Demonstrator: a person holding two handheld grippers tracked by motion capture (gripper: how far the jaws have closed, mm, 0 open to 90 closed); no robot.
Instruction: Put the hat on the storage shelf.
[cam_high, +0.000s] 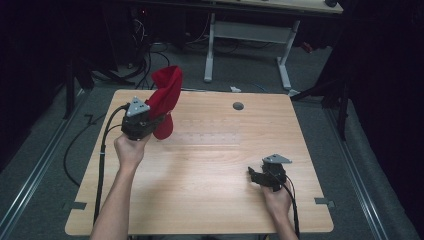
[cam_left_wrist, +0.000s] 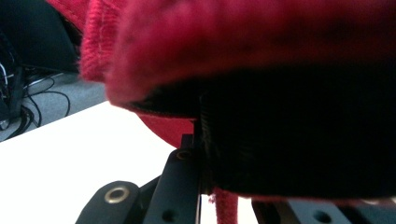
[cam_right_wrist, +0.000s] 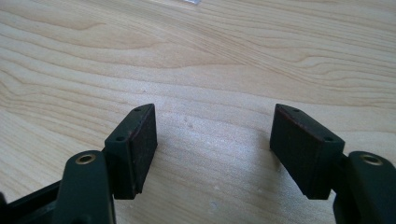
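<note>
A red cloth (cam_high: 165, 97) hangs in the air over the table's far left part, one end sticking up and the other drooping toward the wood. My left gripper (cam_high: 150, 119) is shut on the red cloth, held up in a hand. In the left gripper view the red cloth (cam_left_wrist: 243, 42) bulges right in front of the camera and hides most of the jaws. My right gripper (cam_high: 252, 175) rests low near the table's front right, held by the other hand. In the right gripper view my right gripper (cam_right_wrist: 212, 140) stands open over bare wood, with nothing between its pads (cam_right_wrist: 142, 140).
The wooden table (cam_high: 210, 165) has a round cable hole (cam_high: 238, 106) near its far edge. A black cable (cam_high: 102, 155) trails from the left gripper off the table's left side. Behind the table stands a white desk frame (cam_high: 247, 35) on grey carpet.
</note>
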